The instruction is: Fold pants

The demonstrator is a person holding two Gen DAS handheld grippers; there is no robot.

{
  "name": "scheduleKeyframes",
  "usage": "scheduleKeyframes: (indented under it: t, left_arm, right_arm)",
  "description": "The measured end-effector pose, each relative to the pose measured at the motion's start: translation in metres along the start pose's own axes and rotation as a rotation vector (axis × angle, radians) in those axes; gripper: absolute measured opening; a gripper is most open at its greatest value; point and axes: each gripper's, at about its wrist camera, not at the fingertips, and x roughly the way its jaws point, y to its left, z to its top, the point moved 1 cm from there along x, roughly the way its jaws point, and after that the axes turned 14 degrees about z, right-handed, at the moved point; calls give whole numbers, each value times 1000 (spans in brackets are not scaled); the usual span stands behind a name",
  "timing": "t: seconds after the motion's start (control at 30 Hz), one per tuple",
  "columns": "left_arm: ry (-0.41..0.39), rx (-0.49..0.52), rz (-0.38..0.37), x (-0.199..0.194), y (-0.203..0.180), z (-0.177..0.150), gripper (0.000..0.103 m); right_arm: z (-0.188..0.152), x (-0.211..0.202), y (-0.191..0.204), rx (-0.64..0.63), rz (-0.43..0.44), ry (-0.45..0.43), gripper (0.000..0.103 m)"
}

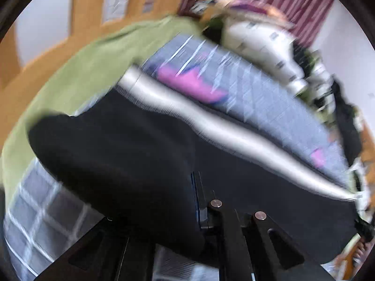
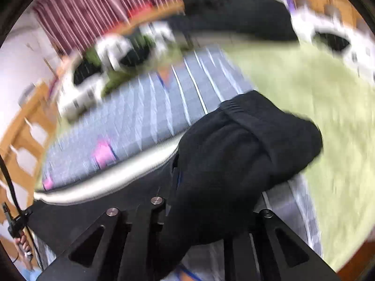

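While both pictures are blurred, I can see that the left hand-held gripper [image 1: 206, 213] is pressed together on a bunch of the black pants [image 1: 131, 154], low in the middle of its frame. The right hand-held gripper [image 2: 178, 199] pinches the same pants [image 2: 246, 154] in the lower middle of its own frame. From each pinch the dark cloth hangs in a thick lump, and a pale stripe [image 1: 211, 126] runs along the fabric across the centre of the left view.

Under the pants I see a grey checked cover [image 1: 269, 98] with pink patches and a green blanket [image 2: 316, 107]; I cannot tell if this is a bed or the floor. Far from the camera there are blurred white and dark things that I cannot name.

I judge the task is at an early stage: the pants are gripped at two places and held above the cover, but no neat fold is visible. What is left is to spread them flat and make the folds.
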Motion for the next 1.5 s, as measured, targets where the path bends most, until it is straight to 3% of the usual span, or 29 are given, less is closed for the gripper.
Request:
scheduleKeyframes:
  t: [0.03, 0.1, 0.17, 0.2, 0.23, 0.27, 0.33, 0.4, 0.43, 0.53, 0.6, 0.67, 0.73, 0.8, 0.87, 0.93, 0.97, 1.0, 1.03, 1.07, 1.13, 1.17, 1.23, 1.33, 1.4, 1.43, 1.47, 1.5]
  left_arm:
    - [9, -8, 6, 6, 3, -7, 18]
    - [22, -65, -19, 7, 14, -17, 27]
    - [38, -87, -33, 0, 20, -20, 42]
    - [42, -84, -34, -5, 22, -21, 58]
    - [28, -81, -30, -11, 21, -22, 65]
    - [10, -80, -26, -16, 22, -23, 66]
    - [-11, -65, -12, -23, 24, -28, 66]
    - [-8, -85, 2, -23, 29, -32, 66]
    - [-11, -109, -2, -23, 33, -35, 66]
    - [-51, -226, -39, -28, 45, -37, 66]
    - [-70, -283, -65, -29, 58, -36, 66]
    - [-50, -309, -65, -24, 66, -33, 66]
    - [-33, -343, -80, -13, 75, -30, 66]
    - [-40, -360, -94, -2, 77, -24, 66]
    - [-52, -351, -79, 7, 73, -15, 66]
    - [-50, -346, -35, 16, 70, -2, 65]
    - [-45, -343, -2, 21, 69, 5, 56]
    - [-56, -328, 44, 24, 67, 15, 17]
    - [-75, -296, 77, 23, 66, 23, 9]
    - [-101, -270, 68, 18, 66, 31, 9]
    - [-255, -248, -15, -14, 70, 40, 9]
    - [-289, -185, 23, -20, 64, 42, 10]
    - [-229, -141, 100, -9, 60, 40, 14]
    - [-20, -144, 114, 25, 72, 29, 24]
    - [-11, -161, 56, 17, 82, 19, 34]
    - [-21, -149, 64, 8, 83, 17, 42]
    - [-32, -126, 75, 0, 83, 14, 60]
    - [-52, -87, 64, -11, 82, 10, 63]
  right_arm:
    - [-18, 11, -17, 38, -16, 60, 15]
    - [-43, 19, -37, 79, -11, 72, 23]
    - [-55, 5, -44, 104, 16, 11, 42]
    - [-61, -9, -46, 120, 20, -39, 50]
    - [-63, -20, -47, 125, 14, -91, 64]
    - [-65, -29, -48, 129, 24, -144, 72]
    - [-61, -35, -55, 164, 52, -203, 76]
    - [-54, -22, -70, 255, 78, -199, 81]
    - [-49, -13, -78, 309, 88, -192, 79]
    - [-38, -5, -82, 369, 3, -244, 51]
    - [-20, -19, -64, 237, -14, -289, 44]
    - [-5, -39, -46, 114, 29, -341, 43]
    - [3, -44, -38, 86, 17, -332, 48]
    - [6, -33, -36, 70, -62, -255, 55]
    - [-6, -17, -49, 109, -127, -151, 56]
    - [-25, -13, -62, 149, -169, -101, 57]
    - [-37, -21, -67, 155, -172, -105, 57]
    - [-46, -28, -68, 157, -168, -115, 57]
    - [-55, -38, -66, 159, -177, -124, 58]
    - [-59, -43, -65, 160, -188, -126, 58]
    - [-62, -57, -59, 168, -208, -134, 58]
    - [-61, -59, -53, 169, -218, -139, 58]
    - [-58, -70, -40, 151, -250, -163, 58]
    - [-47, -76, -11, 111, -262, -189, 58]
    - [-39, -70, 8, 76, -238, -190, 58]
    - [-35, -63, 20, 48, -231, -181, 58]
    - [-32, -58, 29, 25, -230, -172, 58]
    - [-29, -51, 40, -10, -231, -162, 59]
